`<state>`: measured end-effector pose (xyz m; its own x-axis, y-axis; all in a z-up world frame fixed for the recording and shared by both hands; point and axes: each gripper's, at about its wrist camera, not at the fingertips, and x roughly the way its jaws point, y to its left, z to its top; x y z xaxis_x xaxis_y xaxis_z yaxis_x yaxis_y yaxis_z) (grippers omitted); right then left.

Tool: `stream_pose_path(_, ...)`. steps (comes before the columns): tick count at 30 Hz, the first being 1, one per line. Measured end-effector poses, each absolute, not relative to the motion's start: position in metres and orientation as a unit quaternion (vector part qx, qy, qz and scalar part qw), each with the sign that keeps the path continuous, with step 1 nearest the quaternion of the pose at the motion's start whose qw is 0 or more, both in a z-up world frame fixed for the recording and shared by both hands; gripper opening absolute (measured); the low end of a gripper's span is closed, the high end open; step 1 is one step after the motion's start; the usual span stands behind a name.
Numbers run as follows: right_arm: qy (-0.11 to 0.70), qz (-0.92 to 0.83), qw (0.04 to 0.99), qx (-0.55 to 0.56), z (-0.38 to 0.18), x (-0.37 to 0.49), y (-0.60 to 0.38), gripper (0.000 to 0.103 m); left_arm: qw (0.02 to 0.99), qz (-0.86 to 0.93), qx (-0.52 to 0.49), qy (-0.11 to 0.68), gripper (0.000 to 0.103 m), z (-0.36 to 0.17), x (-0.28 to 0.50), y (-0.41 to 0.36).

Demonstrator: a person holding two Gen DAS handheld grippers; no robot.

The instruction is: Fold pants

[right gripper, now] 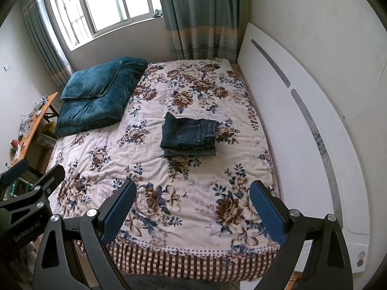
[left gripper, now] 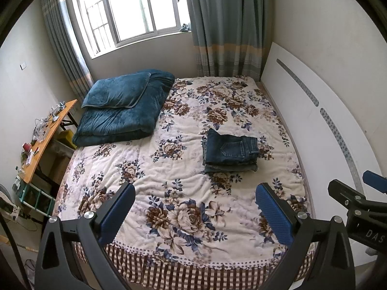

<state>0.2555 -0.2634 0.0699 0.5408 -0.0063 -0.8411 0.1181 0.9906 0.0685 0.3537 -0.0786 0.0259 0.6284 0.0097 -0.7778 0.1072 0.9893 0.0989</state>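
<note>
A bed (left gripper: 135, 169) covered with a cream floral blanket fills the middle of both views, with a white headboard (left gripper: 302, 120) running down the right side of the frame. At the upper left of the bed lies a folded teal quilt (left gripper: 121, 123) with a matching pillow (left gripper: 116, 91) resting on top of it. A window (left gripper: 130, 9) with grey-blue curtains (left gripper: 225, 24) sits along the top of the frame. The pants (left gripper: 231, 151), dark blue jeans, lie folded into a compact stack on the blanket right of centre, a back pocket facing up, well apart from both grippers. The left gripper (left gripper: 196, 215) hangs above the near bed edge at the bottom of its view, blue-padded fingers spread wide and holding nothing. The right gripper (right gripper: 193, 212) is likewise spread wide and empty. Only the left view shows clearly the wooden side table (left gripper: 46, 142) at the left edge, cluttered with small items too small to identify; the right view shows just part of it.
</note>
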Motion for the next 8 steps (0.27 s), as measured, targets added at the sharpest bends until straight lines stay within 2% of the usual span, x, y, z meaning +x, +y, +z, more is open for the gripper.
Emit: stream_pose_path(8,0.477,-0.037,0.876,0.059,0.0703,0.2539,-0.2649,0.097,0.9,-0.038,0.06,0.431,0.102,0.028,0.3574,-0.0795)
